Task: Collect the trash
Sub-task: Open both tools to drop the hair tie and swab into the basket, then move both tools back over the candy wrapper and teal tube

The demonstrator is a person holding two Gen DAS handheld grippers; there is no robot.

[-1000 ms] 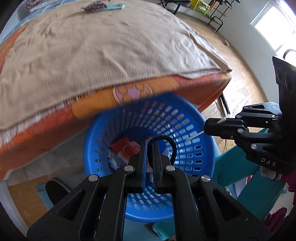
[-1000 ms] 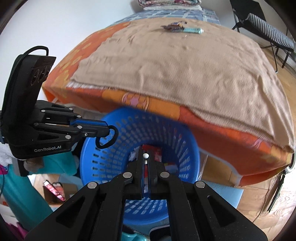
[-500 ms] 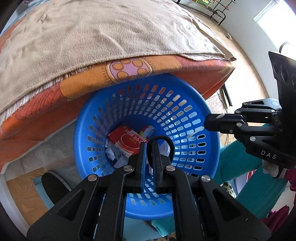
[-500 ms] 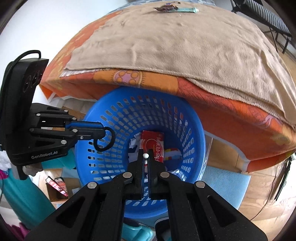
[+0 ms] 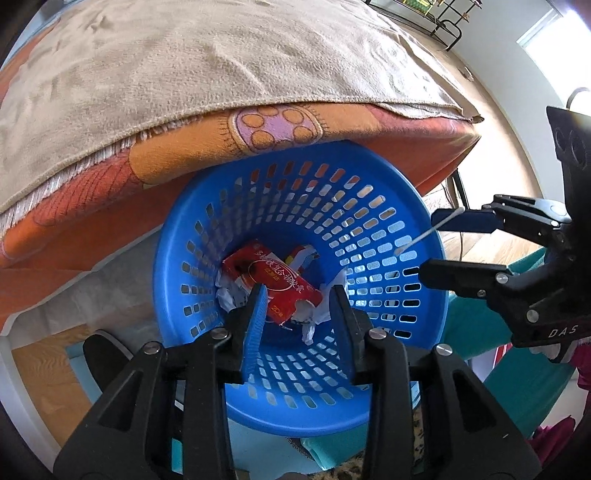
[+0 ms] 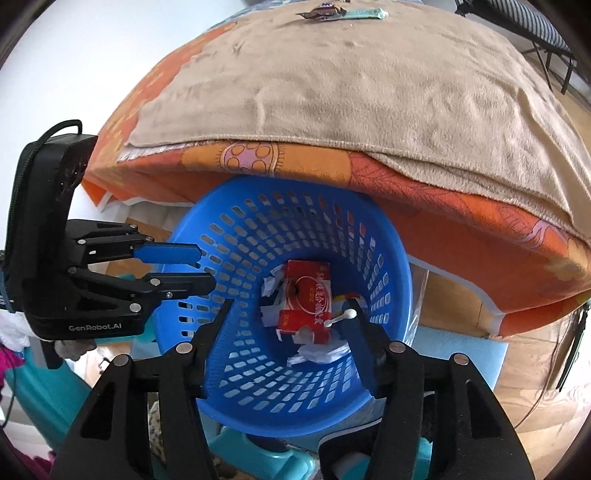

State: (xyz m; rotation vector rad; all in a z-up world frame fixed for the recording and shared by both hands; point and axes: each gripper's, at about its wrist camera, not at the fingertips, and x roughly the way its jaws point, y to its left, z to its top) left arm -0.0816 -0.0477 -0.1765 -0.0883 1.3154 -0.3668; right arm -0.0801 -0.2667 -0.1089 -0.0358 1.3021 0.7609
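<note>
Above the round blue plastic basket with slotted walls (image 5: 369,229), which stands on the floor hard against the foot of the bed, both claws point steeply down into its mouth. The left claw (image 5: 297,295) has just been opening; its jaws now stand apart with nothing between them, and through the gap the basket's floor shows. The right claw (image 6: 290,314) has also just been opening and its jaws are spread wider. A white cotton swab (image 6: 340,318) lies slanted against the inner face of its blue-padded finger, one tip near the pad's end and the other hanging out into the gap; the opposite finger is well clear of it, so the swab is not clamped. In the left wrist view the same swab (image 5: 428,236) shows as a thin white stick angled down from the right claw (image 5: 432,243) over the basket's rim.

At the bottom of the basket lie a flattened red cardboard box with white lettering (image 6: 308,299) and crumpled white paper scraps (image 6: 317,354) around it.

The bed carries an orange patterned sheet (image 6: 443,221) under a tan plush blanket (image 6: 351,85). At the blanket's far end, well apart from the basket, rest a dark crumpled wrapper (image 6: 323,11) and, just beside it, a long pale teal wrapper (image 6: 365,13).
</note>
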